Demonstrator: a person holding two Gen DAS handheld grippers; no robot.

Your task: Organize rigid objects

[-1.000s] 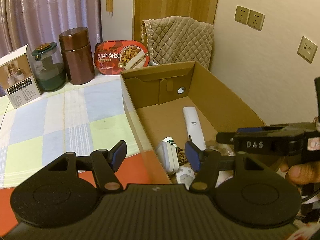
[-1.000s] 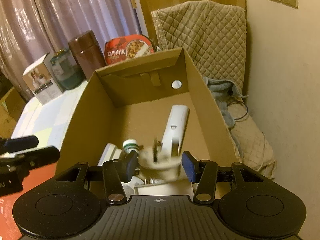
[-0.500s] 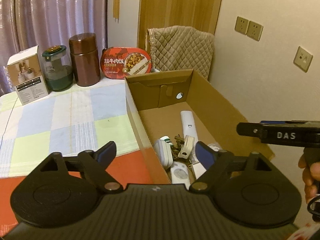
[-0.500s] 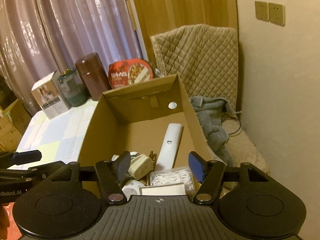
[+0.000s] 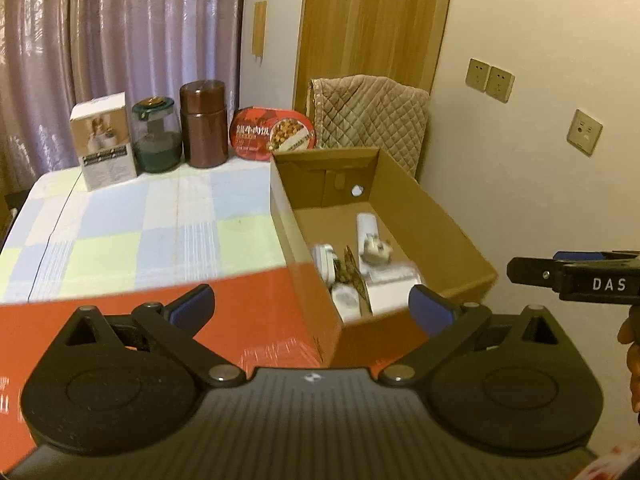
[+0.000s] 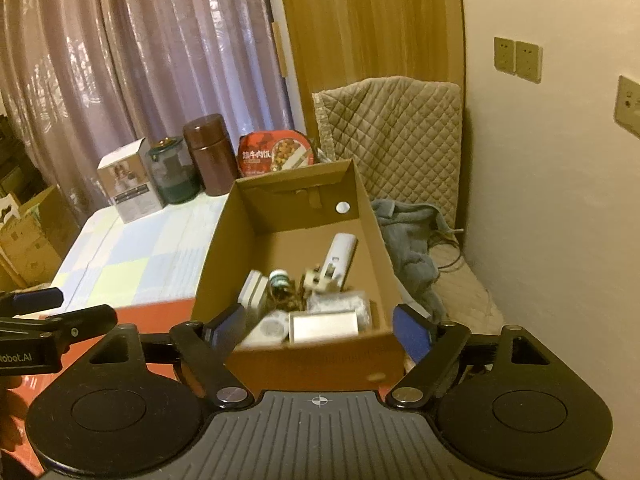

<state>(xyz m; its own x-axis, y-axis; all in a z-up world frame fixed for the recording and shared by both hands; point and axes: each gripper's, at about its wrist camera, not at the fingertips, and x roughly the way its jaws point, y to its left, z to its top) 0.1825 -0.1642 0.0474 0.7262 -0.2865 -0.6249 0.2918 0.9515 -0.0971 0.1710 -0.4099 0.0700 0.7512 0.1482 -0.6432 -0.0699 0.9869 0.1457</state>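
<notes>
An open cardboard box sits at the table's right side. Inside lie a white remote, a cream plug adapter, a small green-capped bottle, a white charger, a round white device, a clear packet and a flat white box. My left gripper is open and empty, above the box's near left corner. My right gripper is open and empty, above the box's near edge.
At the table's back stand a white carton, a green-lidded glass jar, a brown canister and a red meal tub. A checked cloth and red mat cover the table. A quilted chair stands behind.
The right gripper opened and let the cream plug adapter drop into the box. Both grippers pulled back and up from the box, their jaws spreading wider.
</notes>
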